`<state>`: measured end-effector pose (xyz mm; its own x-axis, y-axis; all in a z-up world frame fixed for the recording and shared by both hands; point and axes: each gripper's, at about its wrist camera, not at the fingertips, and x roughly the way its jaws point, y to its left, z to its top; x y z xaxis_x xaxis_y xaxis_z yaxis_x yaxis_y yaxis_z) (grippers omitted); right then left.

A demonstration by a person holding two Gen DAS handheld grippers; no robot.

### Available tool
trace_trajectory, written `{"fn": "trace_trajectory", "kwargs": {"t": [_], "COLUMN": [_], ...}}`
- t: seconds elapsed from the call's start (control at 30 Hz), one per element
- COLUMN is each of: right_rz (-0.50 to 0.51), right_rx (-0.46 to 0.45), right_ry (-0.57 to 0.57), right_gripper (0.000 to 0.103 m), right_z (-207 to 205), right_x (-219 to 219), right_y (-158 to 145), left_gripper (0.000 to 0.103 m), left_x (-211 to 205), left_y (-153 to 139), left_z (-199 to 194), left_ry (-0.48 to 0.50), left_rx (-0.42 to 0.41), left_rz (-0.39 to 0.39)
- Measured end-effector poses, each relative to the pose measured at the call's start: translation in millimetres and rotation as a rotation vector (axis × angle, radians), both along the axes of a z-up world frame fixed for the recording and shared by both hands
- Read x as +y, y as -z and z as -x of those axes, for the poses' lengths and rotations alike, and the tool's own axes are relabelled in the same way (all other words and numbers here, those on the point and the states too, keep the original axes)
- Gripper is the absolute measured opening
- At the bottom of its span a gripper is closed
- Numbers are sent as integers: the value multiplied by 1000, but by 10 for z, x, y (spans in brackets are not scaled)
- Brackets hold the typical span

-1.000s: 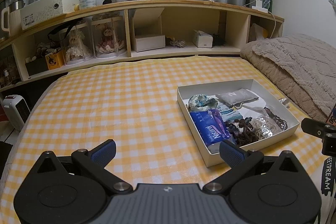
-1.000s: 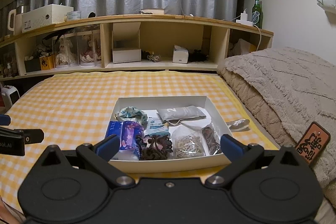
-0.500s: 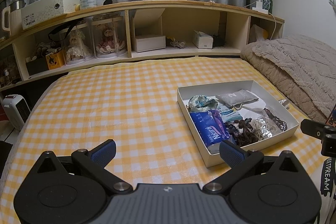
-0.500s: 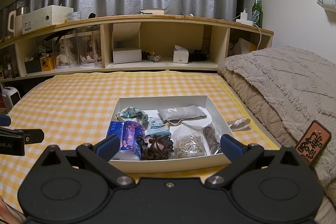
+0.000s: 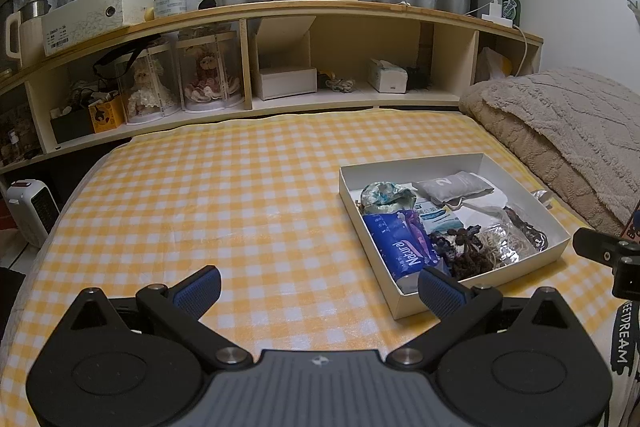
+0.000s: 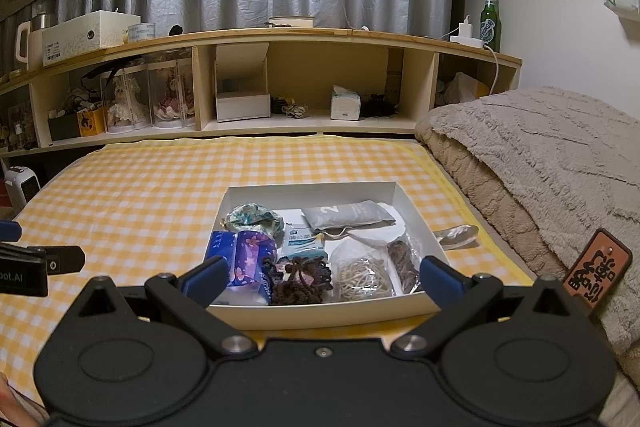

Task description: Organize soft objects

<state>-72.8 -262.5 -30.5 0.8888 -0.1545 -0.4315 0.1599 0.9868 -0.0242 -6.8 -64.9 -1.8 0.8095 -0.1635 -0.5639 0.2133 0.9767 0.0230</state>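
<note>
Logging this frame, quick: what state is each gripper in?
Left gripper: open, holding nothing, above the checked cloth.
Right gripper: open, holding nothing, in front of the white box.

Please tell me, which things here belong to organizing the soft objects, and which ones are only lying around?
Belong to the job:
white box
grey pouch
blue tissue pack
dark hair ties
left gripper, open
right gripper, open

Only lying around:
green bottle
beige blanket
dolls in clear cases
</note>
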Motion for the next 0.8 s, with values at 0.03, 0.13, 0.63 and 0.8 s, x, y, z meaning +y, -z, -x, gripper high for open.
{"fn": "trace_trajectory", "kwargs": {"t": [0.03,0.13,0.63,0.8], "right_rz": [0,-2,-4,-4], "right_rx": [0,0,1,1], "right_ry": [0,0,1,1], "right_gripper": [103,103,103,103], "right_z": [0,4,5,4], "right_x": [-3,16,20,12], "right_y": [-1,2,4,4], "left_gripper": [103,103,103,103], "left_x": [0,1,7,12], "left_y": [0,-1,0,0], "left_z": [-1,0,0,0], "left_ry": [0,-1,0,0], "left_rx": [0,0,-1,0], "left_rz": [-1,0,0,1]}}
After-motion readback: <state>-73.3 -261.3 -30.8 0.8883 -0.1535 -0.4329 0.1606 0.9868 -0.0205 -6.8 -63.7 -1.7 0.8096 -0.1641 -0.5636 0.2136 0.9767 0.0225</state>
